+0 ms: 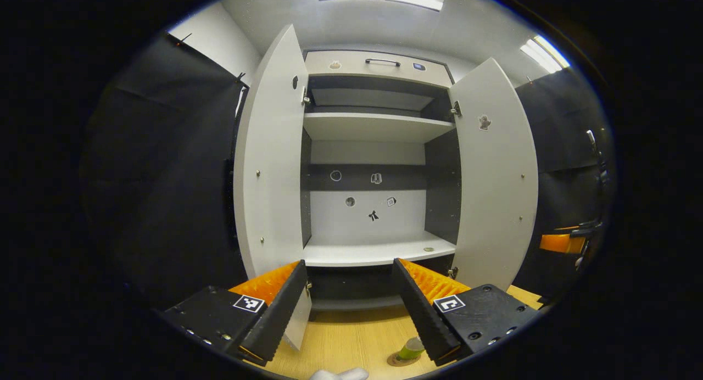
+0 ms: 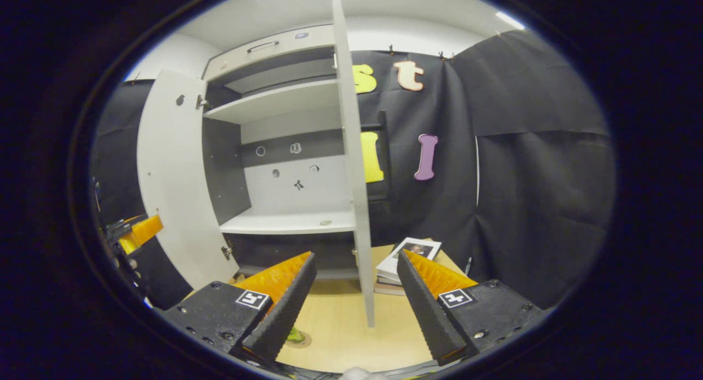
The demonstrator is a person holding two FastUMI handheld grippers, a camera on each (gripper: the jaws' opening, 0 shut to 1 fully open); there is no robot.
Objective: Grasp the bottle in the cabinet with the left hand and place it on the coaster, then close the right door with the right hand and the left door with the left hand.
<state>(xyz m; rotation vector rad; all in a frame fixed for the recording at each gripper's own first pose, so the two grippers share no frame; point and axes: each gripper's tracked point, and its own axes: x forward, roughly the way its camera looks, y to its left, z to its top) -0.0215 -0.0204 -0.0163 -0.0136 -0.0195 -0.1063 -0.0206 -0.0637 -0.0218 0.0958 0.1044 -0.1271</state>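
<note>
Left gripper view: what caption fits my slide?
Open left gripper faces the cabinet, both doors open; bottle on coaster.

The light wooden counter (image 1: 351, 336) carries the white cabinet (image 1: 379, 149), which stands at its far side with both doors swung open. Near the front edge, a round coaster (image 1: 396, 360) lies flat on the wood with the green bottle (image 1: 411, 348) standing on it. In the right gripper view, a small stack of books (image 2: 403, 262) rests on the counter just right of the cabinet. The cabinet's lower shelf (image 1: 379, 252) holds one small round object (image 1: 428, 249) near its right end.
</note>
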